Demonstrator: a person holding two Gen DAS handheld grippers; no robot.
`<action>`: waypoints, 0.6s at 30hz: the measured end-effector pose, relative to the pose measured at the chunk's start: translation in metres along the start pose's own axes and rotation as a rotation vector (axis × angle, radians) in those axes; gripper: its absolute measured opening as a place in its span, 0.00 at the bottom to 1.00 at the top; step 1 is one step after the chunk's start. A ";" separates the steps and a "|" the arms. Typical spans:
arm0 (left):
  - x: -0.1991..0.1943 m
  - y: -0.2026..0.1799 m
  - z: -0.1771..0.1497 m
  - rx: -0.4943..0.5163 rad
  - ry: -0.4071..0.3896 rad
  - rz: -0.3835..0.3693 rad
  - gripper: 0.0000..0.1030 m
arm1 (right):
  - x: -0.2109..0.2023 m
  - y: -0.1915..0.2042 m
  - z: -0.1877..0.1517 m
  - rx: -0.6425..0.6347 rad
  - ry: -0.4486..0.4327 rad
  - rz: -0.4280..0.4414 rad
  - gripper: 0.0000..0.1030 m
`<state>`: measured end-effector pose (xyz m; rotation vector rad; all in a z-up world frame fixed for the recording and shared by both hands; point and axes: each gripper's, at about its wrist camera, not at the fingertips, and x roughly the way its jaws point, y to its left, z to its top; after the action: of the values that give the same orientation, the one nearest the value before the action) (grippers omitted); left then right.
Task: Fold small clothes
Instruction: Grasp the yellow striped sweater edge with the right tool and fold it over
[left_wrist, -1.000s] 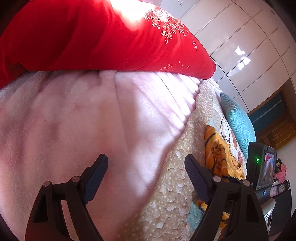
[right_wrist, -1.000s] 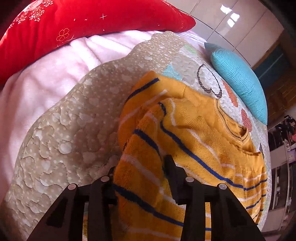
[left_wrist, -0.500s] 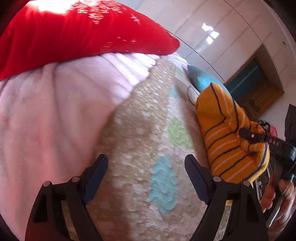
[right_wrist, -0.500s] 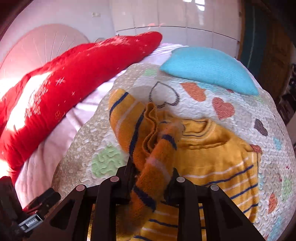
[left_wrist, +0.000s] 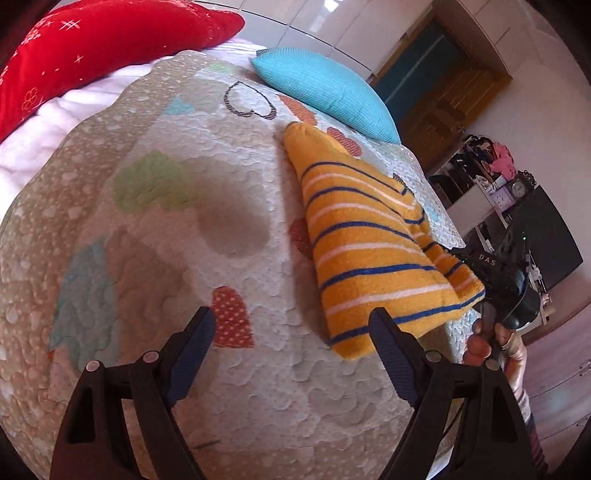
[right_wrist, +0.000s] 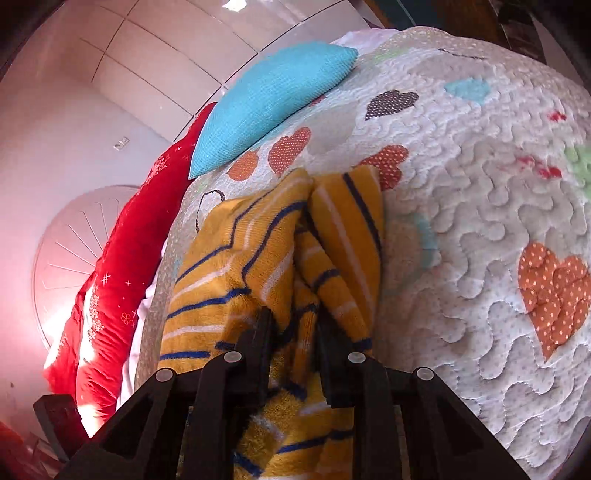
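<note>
Swinging across since a moment ago, the left gripper (left_wrist: 291, 332), jaws spread wide, is now facing the quilted heart-patterned bedspread (left_wrist: 155, 258); just ahead-right, the right gripper (right_wrist: 293, 332) is pinching the fuzzy orange striped sweater (left_wrist: 365, 243).

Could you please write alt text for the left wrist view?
The open left gripper hovers over a heart-patterned quilt, empty. To its right, the right gripper holds a folded orange striped sweater near a turquoise cushion.
</note>
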<state>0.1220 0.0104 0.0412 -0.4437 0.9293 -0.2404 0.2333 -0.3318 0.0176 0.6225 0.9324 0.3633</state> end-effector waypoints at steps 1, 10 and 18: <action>0.003 -0.009 0.003 0.013 -0.002 0.004 0.81 | -0.001 -0.006 -0.001 0.006 -0.002 0.014 0.21; 0.063 -0.063 0.013 0.168 0.061 0.111 0.81 | -0.014 -0.029 -0.005 0.069 -0.021 0.165 0.25; 0.066 -0.070 0.001 0.145 0.058 0.091 0.81 | 0.000 0.007 0.010 -0.077 -0.020 0.142 0.51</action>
<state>0.1604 -0.0765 0.0269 -0.2615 0.9792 -0.2366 0.2416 -0.3297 0.0268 0.6225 0.8536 0.5168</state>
